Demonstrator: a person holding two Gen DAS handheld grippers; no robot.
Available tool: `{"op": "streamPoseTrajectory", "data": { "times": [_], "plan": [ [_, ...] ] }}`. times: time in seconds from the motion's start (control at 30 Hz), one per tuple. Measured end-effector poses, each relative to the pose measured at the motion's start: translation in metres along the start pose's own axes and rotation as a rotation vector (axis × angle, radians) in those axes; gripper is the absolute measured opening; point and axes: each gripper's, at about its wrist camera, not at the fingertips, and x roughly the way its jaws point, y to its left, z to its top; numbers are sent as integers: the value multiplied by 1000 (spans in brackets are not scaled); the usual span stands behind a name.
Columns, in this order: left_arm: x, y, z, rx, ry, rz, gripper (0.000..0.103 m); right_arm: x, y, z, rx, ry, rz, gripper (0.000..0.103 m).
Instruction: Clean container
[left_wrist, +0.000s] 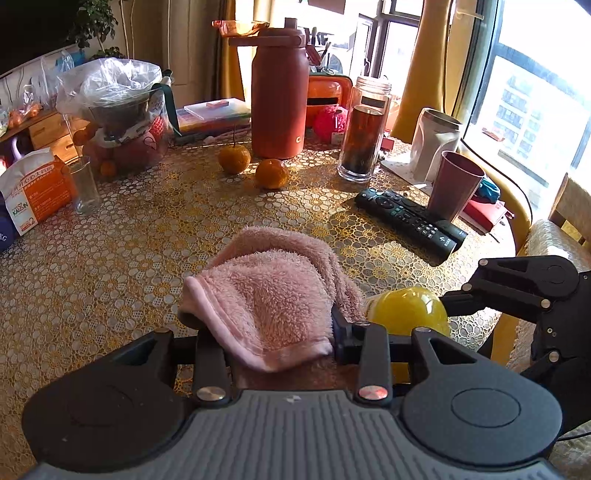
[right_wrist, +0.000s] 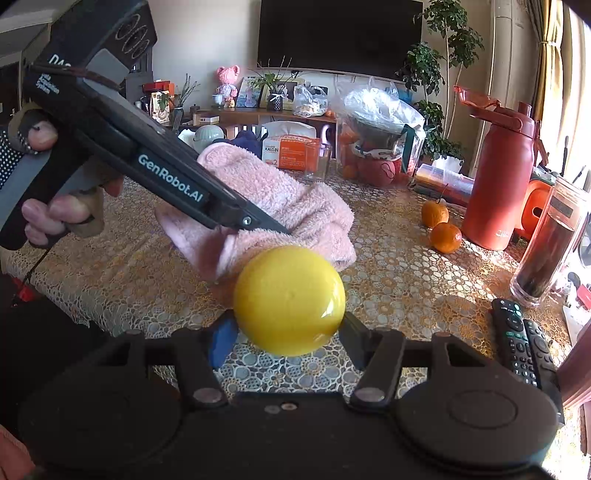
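Cloth (left_wrist: 269, 295) pinched in left hand-held gripper (left_wrist: 258, 325), angled down beside right hand-held gripper (right_wrist: 288, 332) clamping yellow container (right_wrist: 290, 299).

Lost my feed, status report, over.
Left tongs shut on pink towel. Right tongs shut on yellow container. Towel against container, both above table. Nothing in the way.

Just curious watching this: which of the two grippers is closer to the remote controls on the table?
Right. The right gripper, clamped on the yellow container, sits just beside the remote controls. The left gripper, holding the pink cloth, is farther, on the container's other side.
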Motion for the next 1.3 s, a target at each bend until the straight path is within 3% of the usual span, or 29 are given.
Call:
{"op": "streamPoseTrajectory", "data": {
  "times": [0.23, 0.77, 1.0, 1.3],
  "plan": [
    [7, 22, -19, -36, 59, 48, 37, 3, -2, 2, -5, 2, 3, 59],
    [-70, -6, -10, 11, -84, -73, 37, 8, 2, 6, -25, 5, -13, 59],
    [-50, -16, -5, 22, -74, -74, 37, 12, 4, 10, -43, 1, -22, 59],
    [-32, 0, 4, -15, -50, -52, 37, 13, -1, 12, -24, -6, -9, 59]
  ]
}}
